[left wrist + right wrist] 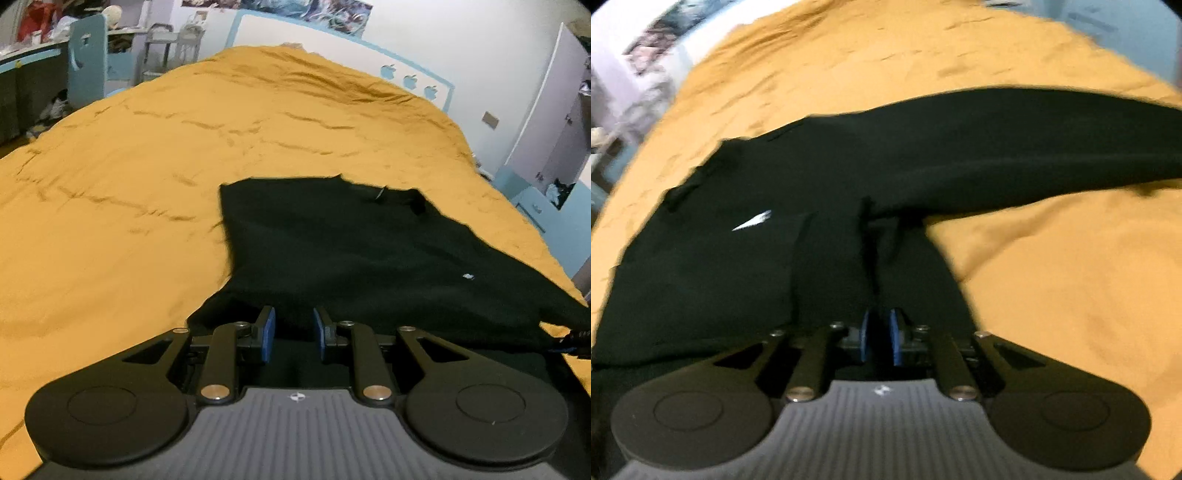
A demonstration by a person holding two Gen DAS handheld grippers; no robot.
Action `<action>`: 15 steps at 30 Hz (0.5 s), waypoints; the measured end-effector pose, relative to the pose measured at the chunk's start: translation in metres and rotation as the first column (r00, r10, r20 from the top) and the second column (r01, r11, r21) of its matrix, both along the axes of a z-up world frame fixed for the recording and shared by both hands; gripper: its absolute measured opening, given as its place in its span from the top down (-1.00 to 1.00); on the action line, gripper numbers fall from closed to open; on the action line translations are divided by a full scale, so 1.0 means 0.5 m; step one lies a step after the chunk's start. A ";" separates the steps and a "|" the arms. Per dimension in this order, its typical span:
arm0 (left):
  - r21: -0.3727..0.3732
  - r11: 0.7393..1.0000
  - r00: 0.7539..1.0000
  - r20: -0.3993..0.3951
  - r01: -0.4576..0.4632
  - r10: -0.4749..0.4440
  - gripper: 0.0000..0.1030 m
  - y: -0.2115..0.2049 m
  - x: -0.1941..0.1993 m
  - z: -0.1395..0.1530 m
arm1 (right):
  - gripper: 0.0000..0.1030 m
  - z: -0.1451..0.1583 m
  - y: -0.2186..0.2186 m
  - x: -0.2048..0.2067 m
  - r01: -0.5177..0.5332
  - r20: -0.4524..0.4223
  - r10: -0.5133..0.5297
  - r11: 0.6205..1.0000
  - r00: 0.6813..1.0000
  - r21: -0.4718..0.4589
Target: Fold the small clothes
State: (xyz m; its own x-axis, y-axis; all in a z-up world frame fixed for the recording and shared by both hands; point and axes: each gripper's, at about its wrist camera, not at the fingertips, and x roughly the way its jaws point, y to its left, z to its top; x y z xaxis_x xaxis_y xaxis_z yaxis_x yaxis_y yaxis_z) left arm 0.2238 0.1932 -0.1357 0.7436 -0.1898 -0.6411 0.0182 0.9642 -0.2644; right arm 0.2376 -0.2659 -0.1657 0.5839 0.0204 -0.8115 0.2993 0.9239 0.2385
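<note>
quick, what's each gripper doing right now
left gripper: jaws apart over the edge of the black garment, no grip visible.
right gripper: nearly closed, pinching a fold of the black garment.

A black fabric garment (332, 251) is spread on the mustard-yellow bedspread (129, 184), toward its right edge. The left gripper (293, 325), blue pads apart, is held over the garment's near hem.

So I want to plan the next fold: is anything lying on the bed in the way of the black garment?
Nothing visible. The black garment lies alone on the orange bedcover, which is bare all round it.
</note>
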 end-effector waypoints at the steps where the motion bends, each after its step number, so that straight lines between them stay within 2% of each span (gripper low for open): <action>1: -0.004 1.000 1.000 0.009 0.006 -0.006 0.37 -0.005 0.007 0.001 | 0.57 0.018 0.003 -0.005 -0.009 0.051 0.008 1.000 0.999 0.025; 3: -0.013 1.000 1.000 0.016 0.007 -0.007 0.36 -0.011 0.035 -0.008 | 0.44 0.037 0.016 0.007 -0.062 0.104 0.050 0.991 0.993 0.114; 5: -0.025 0.999 1.000 -0.005 -0.024 0.024 0.36 -0.010 0.060 -0.027 | 0.43 0.031 0.039 0.036 -0.148 0.142 0.122 0.970 0.982 0.194; 8: -0.020 0.997 0.995 -0.075 -0.071 0.069 0.36 0.001 0.083 -0.063 | 0.44 -0.001 0.076 0.075 -0.209 0.134 0.188 0.964 0.973 0.166; 11: -0.046 0.995 0.987 -0.135 -0.092 0.085 0.49 0.025 0.081 -0.099 | 0.46 -0.051 0.068 0.093 -0.128 -0.004 0.130 0.982 0.991 0.139; 13: -0.078 0.992 0.987 -0.135 -0.097 0.086 0.48 0.032 0.067 -0.097 | 0.62 -0.065 0.037 0.077 -0.095 0.002 0.096 0.976 0.995 0.194; 15: -0.048 0.995 0.988 -0.130 -0.088 0.081 0.43 0.015 0.062 -0.073 | 0.63 -0.054 0.009 0.058 -0.089 0.023 0.086 0.967 0.996 0.238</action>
